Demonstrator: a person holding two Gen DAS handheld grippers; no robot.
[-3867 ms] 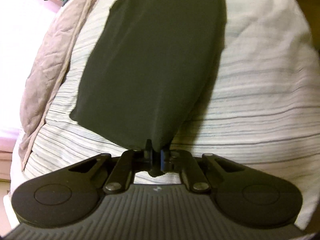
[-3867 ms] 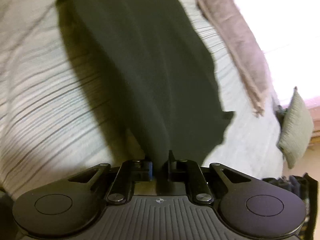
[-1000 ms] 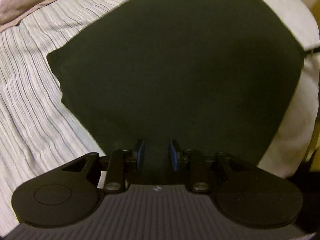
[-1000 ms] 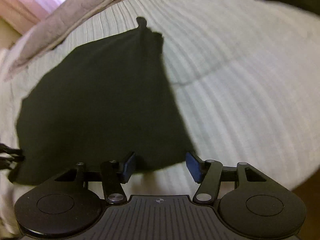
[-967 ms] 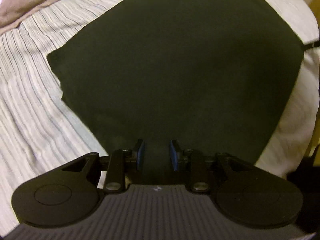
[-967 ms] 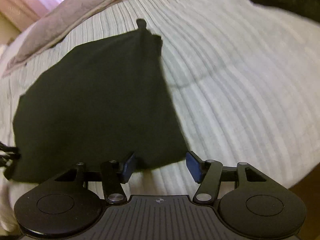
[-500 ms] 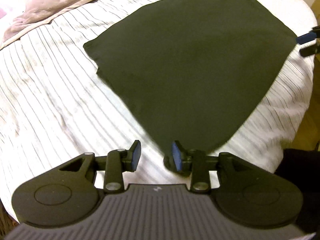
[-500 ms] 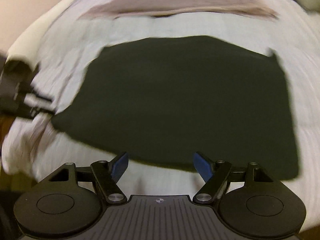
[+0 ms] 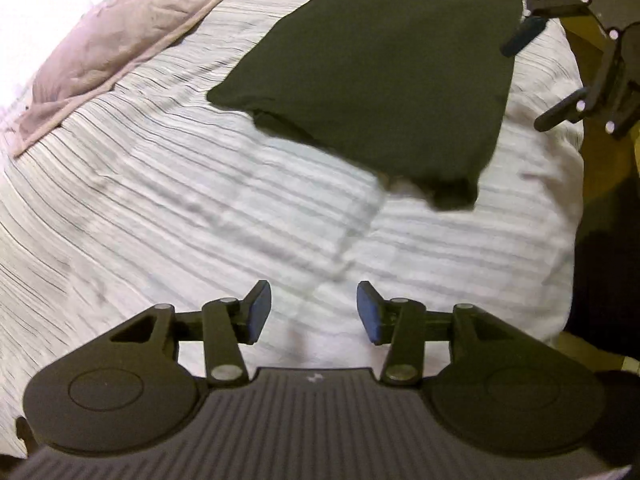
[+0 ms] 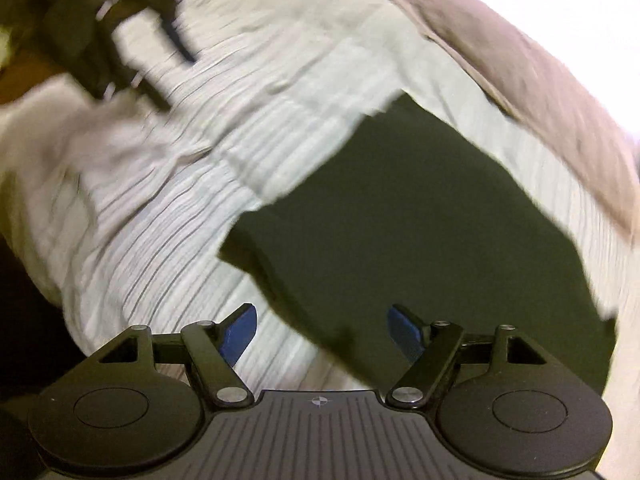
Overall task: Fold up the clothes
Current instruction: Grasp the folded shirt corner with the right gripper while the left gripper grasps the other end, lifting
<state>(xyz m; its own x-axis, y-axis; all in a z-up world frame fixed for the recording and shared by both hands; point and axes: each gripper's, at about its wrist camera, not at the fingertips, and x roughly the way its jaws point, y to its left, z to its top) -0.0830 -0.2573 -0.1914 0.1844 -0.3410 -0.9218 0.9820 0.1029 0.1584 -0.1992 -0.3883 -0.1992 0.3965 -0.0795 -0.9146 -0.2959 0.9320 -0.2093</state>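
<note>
A dark green, near-black garment (image 9: 384, 76) lies folded into a rough rectangle on the white striped bed cover (image 9: 200, 208). My left gripper (image 9: 314, 310) hovers open over bare cover, well short of the garment's near corner. At the upper right of the left wrist view the right gripper (image 9: 540, 76) appears, open, beside the garment's far edge. Seen from the right wrist, the garment (image 10: 420, 220) fills the middle, and my right gripper (image 10: 322, 330) is open just above its near corner, holding nothing. The left gripper (image 10: 160, 60) shows blurred at upper left.
A beige quilted blanket (image 9: 120, 44) lies along the far side of the bed, also at the upper right of the right wrist view as the blanket (image 10: 532, 80). The bed edge (image 9: 576, 152) drops off at right onto a brownish floor. The right wrist view is motion-blurred.
Both grippers let go of the garment, which now lies flat. The left gripper has pulled back and left, its fingers wider apart. The right wrist view has swung round over the garment's corner.
</note>
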